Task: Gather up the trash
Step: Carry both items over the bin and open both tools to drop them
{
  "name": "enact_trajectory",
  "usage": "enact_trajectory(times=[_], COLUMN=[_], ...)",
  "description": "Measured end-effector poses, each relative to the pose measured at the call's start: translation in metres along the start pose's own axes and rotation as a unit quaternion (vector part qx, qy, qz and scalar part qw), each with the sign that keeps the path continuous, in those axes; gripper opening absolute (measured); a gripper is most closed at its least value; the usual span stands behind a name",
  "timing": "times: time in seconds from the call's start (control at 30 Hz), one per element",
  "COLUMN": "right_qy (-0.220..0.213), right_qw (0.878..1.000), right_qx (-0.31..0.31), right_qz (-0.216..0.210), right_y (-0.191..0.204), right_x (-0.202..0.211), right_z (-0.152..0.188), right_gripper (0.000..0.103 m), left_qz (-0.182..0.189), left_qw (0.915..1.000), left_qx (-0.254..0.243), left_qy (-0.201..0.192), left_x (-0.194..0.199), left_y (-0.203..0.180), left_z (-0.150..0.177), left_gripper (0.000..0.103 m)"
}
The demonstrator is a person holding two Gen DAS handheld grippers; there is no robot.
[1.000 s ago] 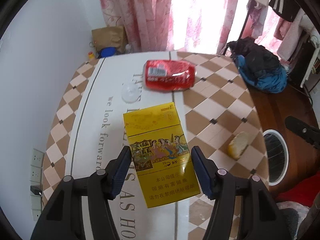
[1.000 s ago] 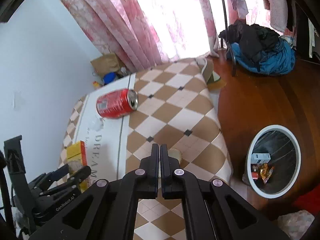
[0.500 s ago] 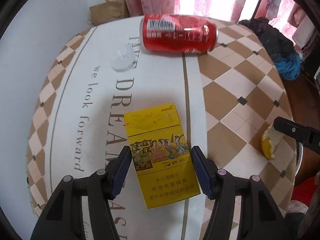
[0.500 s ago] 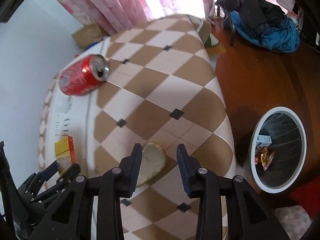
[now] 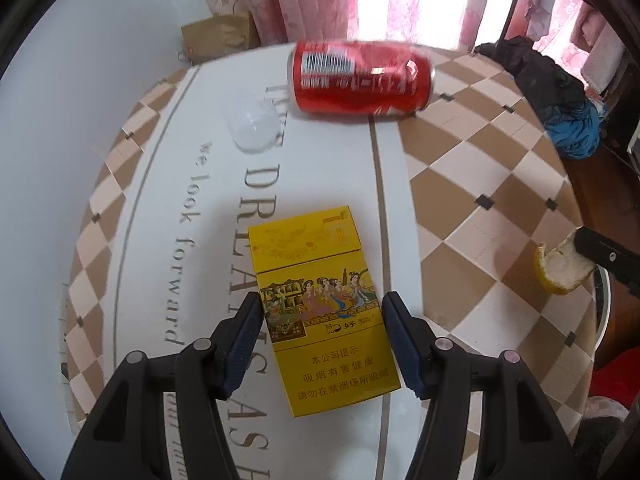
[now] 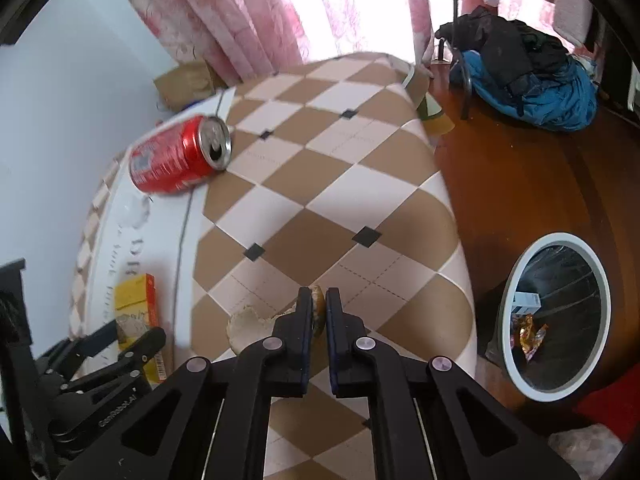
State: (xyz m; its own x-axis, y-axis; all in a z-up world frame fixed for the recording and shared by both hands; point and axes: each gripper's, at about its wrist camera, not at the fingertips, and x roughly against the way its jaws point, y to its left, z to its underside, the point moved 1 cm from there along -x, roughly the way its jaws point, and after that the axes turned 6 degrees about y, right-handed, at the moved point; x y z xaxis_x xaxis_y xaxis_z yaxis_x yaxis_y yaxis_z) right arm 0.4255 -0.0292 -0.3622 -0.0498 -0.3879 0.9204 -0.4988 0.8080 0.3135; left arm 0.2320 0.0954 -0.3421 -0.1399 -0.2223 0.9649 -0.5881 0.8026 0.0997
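The right gripper (image 6: 319,308) is pinched tight on the orange peel (image 6: 256,326) at the table's edge; lift straight, then carry to the bin (image 6: 560,312). The left gripper (image 5: 322,334), half-open, straddles the yellow cigarette pack (image 5: 320,304): squeeze squarely.

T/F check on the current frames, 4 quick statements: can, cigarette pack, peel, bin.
1. The red can stands upright. False: it lies on its side.
2. The left gripper fingers straddle the yellow cigarette pack. True.
3. The right gripper is wide open above the peel. False: it is shut on the orange peel.
4. The white bin on the floor holds some trash. True.
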Motion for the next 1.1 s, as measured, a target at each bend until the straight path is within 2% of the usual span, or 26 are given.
enact_trajectory(times=[0.2, 0.37, 0.47, 0.6, 0.67, 0.73, 0.8, 0.9, 1.0, 1.03, 1.1], right_qy=[-0.036, -0.069, -0.091, -0.110, -0.114, -0.111, -0.101, -0.069, -0.041, -0.029, -0.006], right_qw=[0.999, 0.997, 0.995, 0.991, 0.988, 0.985, 0.983, 0.978, 0.973, 0.971, 0.969], right_qx=[-0.017, -0.029, -0.048, -0.075, -0.095, -0.118, -0.141, -0.188, -0.218, -0.228, -0.240], right_qz=[-0.015, -0.008, 0.003, 0.026, 0.039, 0.053, 0.059, 0.058, 0.064, 0.065, 0.061], right_y=[-0.021, -0.055, -0.092, -0.145, -0.177, -0.213, -0.246, -0.304, -0.342, -0.356, -0.374], right_x=[0.052, 0.109, 0.149, 0.187, 0.199, 0.203, 0.198, 0.172, 0.143, 0.130, 0.108], right_z=[0.002, 0.004, 0.006, 0.012, 0.016, 0.022, 0.029, 0.043, 0.054, 0.057, 0.062], right_gripper=[0.007, 0.007, 0.007, 0.007, 0.007, 0.007, 0.007, 0.007, 0.007, 0.007, 0.007], left_qz=[0.017, 0.052, 0.086, 0.139, 0.169, 0.216, 0.243, 0.259, 0.270, 0.264, 0.235], left_qw=[0.9987, 0.9932, 0.9860, 0.9749, 0.9692, 0.9589, 0.9498, 0.9413, 0.9333, 0.9334, 0.9388], left_qx=[-0.021, -0.056, -0.090, -0.134, -0.154, -0.179, -0.197, -0.210, -0.207, -0.208, -0.213], left_qy=[-0.043, -0.088, -0.111, -0.111, -0.092, -0.045, -0.001, 0.057, 0.115, 0.127, 0.135], left_x=[0.053, 0.108, 0.139, 0.156, 0.150, 0.131, 0.105, 0.063, 0.020, 0.009, -0.011], left_y=[-0.019, -0.059, -0.102, -0.175, -0.207, -0.248, -0.284, -0.326, -0.360, -0.368, -0.383], left_z=[0.002, -0.013, -0.025, -0.036, -0.043, -0.050, -0.055, -0.062, -0.069, -0.070, -0.073], left_gripper=[0.058, 0.058, 0.058, 0.058, 0.058, 0.058, 0.058, 0.058, 0.059, 0.059, 0.059])
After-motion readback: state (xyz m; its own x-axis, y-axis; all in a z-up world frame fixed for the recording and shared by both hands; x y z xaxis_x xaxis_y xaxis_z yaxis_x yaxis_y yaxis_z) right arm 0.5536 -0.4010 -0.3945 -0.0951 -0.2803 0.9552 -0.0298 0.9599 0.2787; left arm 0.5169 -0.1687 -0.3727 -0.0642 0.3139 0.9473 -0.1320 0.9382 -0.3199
